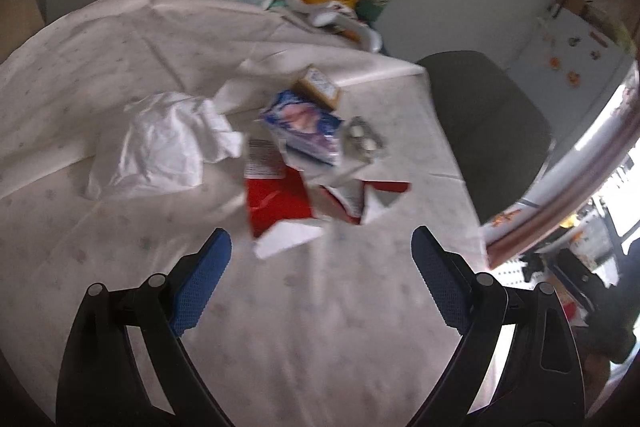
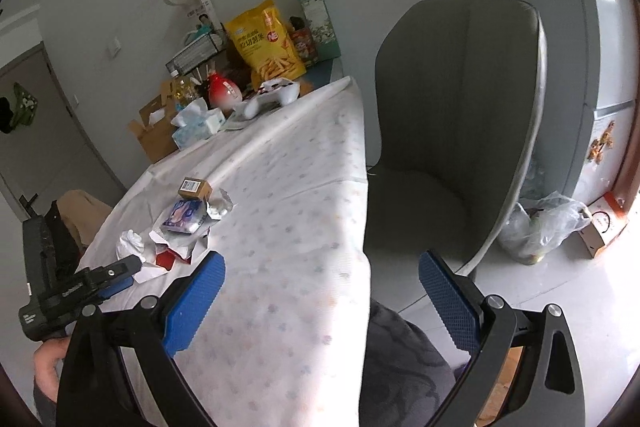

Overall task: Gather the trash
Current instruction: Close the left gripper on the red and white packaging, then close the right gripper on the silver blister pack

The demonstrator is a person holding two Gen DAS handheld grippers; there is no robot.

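Both the left tongs point(image 1: 321, 243) and right tongs point(image 2: 322, 267) gape wide and empty, the left aimed at the red wrapper point(image 1: 280, 203) mid-frame for pickup.

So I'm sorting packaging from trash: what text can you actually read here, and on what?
Yellow snack bag: large Chinese characters, too blurred to quote surely.
Small brown box: label print too small.
Red and white wrapper: fine print, blurred.
Blue packet: nothing readable.
Green box: unreadable.

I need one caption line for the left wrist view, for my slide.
Open left gripper hovers above the tablecloth, facing a crumpled white tissue, red torn wrapper, blue packet and small cardboard box.
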